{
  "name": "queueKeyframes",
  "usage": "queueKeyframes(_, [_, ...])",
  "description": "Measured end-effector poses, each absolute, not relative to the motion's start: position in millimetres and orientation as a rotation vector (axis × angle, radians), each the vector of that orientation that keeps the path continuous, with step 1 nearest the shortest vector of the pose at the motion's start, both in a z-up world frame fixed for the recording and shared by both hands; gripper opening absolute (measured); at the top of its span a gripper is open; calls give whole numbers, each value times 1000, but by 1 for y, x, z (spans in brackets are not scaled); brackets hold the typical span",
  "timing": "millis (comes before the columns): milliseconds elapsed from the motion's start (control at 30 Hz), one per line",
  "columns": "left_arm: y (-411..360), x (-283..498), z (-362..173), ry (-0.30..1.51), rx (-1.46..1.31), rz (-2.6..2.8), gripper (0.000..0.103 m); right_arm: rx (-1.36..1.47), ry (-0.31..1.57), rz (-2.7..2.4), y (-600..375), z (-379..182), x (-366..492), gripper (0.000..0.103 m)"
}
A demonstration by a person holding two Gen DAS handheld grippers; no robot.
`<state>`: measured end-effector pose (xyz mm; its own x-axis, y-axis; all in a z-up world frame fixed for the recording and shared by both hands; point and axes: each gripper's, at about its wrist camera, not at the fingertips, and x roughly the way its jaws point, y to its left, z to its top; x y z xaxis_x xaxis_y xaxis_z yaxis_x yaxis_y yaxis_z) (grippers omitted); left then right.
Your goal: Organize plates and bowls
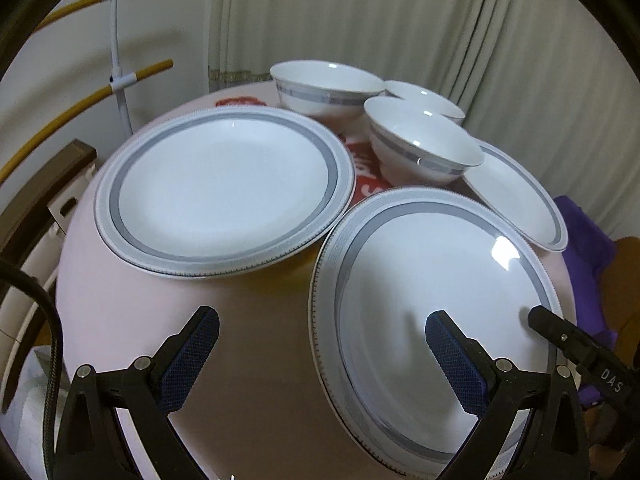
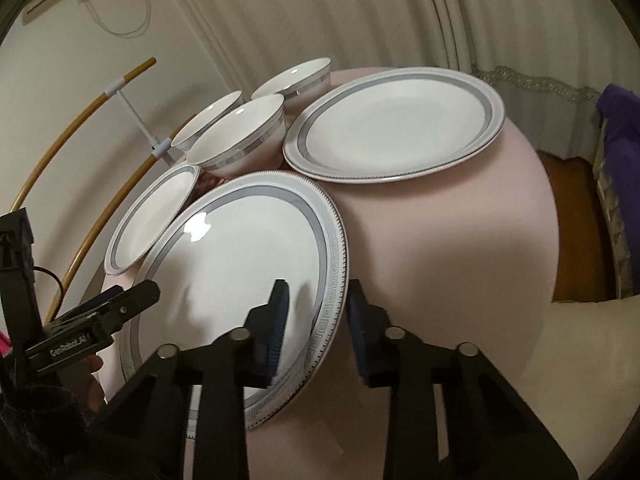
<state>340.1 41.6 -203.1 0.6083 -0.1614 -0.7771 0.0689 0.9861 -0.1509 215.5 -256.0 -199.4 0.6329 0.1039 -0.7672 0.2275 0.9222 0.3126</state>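
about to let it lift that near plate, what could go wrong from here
1. The right gripper straddles only the thin rim of the near plate, jaws not yet closed; a grip that shallow on glazed china could slip or let the plate tilt.
2. That plate's far edge overlaps the small plate, which a lift might drag or knock.
3. The nearest bowl stands close behind; a swinging plate may strike it.

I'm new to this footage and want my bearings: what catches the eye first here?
The nearest large plate dominates, its key-pattern rim sitting between the open fingers of the right hand-held gripper. The left hand-held gripper is open across that plate's opposite edge. Behind, three bowls cluster between two more plates on the pink table.
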Motion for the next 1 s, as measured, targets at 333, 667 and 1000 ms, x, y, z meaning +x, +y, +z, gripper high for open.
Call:
queueKeyframes(333, [34,354,-224,944,-26,-88,102,405,877,-67,-254,-204,217,19])
queueKeyframes(667, [39,346,-224,936,-71,-170,78,407,876,-65,-256,-205,218,19])
queueKeyframes(1000, [42,348,-215,952,-139,-224,25,391,883,-71,-252,-204,218,18])
